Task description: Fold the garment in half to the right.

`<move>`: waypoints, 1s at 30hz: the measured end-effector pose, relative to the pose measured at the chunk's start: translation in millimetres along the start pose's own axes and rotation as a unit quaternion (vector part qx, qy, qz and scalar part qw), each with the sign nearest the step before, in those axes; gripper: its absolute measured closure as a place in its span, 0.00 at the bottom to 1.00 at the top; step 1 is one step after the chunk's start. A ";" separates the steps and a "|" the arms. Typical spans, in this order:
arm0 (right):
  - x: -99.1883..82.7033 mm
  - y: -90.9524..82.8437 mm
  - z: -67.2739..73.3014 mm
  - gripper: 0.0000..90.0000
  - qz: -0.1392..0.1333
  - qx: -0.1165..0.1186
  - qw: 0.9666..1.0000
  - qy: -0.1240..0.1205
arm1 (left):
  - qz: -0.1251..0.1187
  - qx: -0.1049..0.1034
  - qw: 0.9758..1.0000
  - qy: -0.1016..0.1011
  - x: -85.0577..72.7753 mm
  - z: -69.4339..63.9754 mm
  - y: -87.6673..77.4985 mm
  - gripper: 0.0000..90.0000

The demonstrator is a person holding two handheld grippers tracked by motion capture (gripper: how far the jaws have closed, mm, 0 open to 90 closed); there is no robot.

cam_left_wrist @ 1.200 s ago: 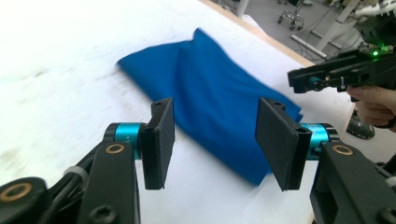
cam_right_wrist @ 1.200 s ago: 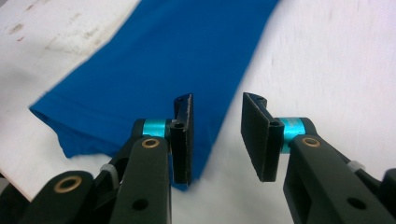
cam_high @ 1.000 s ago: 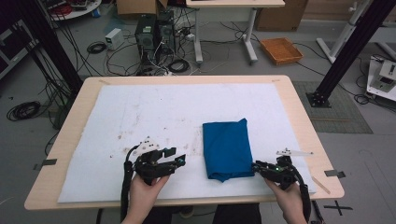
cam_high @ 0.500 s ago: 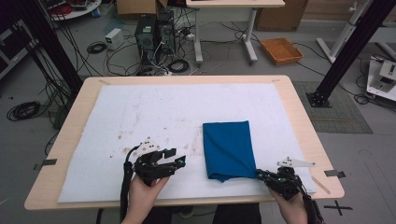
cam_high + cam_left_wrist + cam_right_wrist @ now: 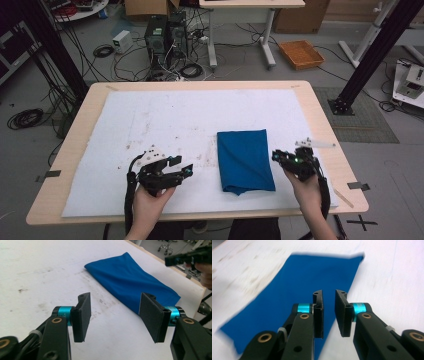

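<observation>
Two tongs flank folded blue cloth, left tongs wide and empty, right tongs narrowly parted, just opening, empty

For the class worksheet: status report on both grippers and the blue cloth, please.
Left gripper open, empty. Right gripper slightly open, just been opening, nothing between pads. Folded blue fabric cloth flat on white mat, untouched. Nothing in the way.

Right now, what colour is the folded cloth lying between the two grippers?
The folded cloth is plain deep blue, with no pattern; it shows best in the left gripper view.

Narrowly parted jaws over blue cloth
</observation>
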State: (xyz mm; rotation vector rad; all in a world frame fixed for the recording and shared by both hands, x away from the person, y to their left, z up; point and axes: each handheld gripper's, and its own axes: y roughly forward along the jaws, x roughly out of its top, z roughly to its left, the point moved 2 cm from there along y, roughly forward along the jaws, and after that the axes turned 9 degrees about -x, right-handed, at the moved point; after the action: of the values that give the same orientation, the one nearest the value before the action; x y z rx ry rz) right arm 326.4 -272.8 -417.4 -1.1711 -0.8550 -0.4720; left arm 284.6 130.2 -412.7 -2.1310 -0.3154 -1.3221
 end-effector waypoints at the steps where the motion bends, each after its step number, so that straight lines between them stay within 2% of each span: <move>1: 6.9 4.8 -0.8 0.87 -0.002 -0.002 1.000 0.002 | -0.002 0.001 1.000 -0.001 0.0 2.2 -1.5 0.48; 4: 31.1 28.3 -5.9 0.85 -0.005 0.002 1.000 0.018 | -0.005 0.005 1.000 -0.005 -0.4 7.8 -5.7 0.48; 6: 42.0 45.9 -10.2 0.84 0.003 -0.004 1.000 0.031 | -0.010 0.006 1.000 -0.008 -0.5 10.4 -7.9 0.48; 8: 49.7 62.0 -14.8 0.83 0.006 -0.020 0.999 0.039 | -0.009 0.006 1.000 -0.008 -0.6 12.4 -9.4 0.48; 11: 56.5 83.5 -24.2 0.83 0.013 -0.028 0.997 0.069 | -0.009 0.004 1.000 -0.012 -1.1 14.6 -10.0 0.48; 14: 54.4 99.7 -31.0 0.84 0.024 -0.020 0.994 0.101 | -0.008 0.004 1.000 -0.014 -1.9 17.0 -10.0 0.48; 16: 51.4 108.6 -33.5 0.92 0.036 -0.037 0.994 0.094 | -0.007 0.005 1.000 -0.012 -2.3 18.1 -10.4 0.47; 18: 50.1 112.2 -34.6 1.00 0.038 -0.050 0.995 0.081 | -0.007 0.005 1.000 -0.016 -2.7 18.9 -9.8 0.47; 22: 50.1 113.8 -35.3 1.00 0.036 -0.057 0.995 0.069 | -0.003 0.003 1.000 -0.018 -3.7 20.3 -8.0 0.47; 25: 50.2 111.8 -37.8 1.00 0.032 -0.068 0.995 0.070 | -0.001 0.001 1.000 -0.019 -4.1 20.0 -7.3 0.47; 27: 50.5 107.9 -39.3 0.97 0.020 -0.055 0.994 0.094 | -0.001 0.002 1.000 -0.019 -4.1 19.9 -7.2 0.47; 29: 51.2 103.4 -39.3 0.97 0.011 -0.062 0.994 0.090 | 0.000 0.003 1.000 -0.019 -4.2 20.2 -6.8 0.47; 30: 51.2 102.5 -39.3 0.93 0.013 -0.067 0.994 0.086 | 0.001 0.003 1.000 -0.018 -4.3 20.2 -6.8 0.47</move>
State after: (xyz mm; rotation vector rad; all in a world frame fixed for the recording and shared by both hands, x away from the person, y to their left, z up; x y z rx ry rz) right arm 444.5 -268.8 -444.1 -1.2432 -0.6664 -0.6075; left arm 293.9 148.2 -420.4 -2.1516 -0.3316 -1.2817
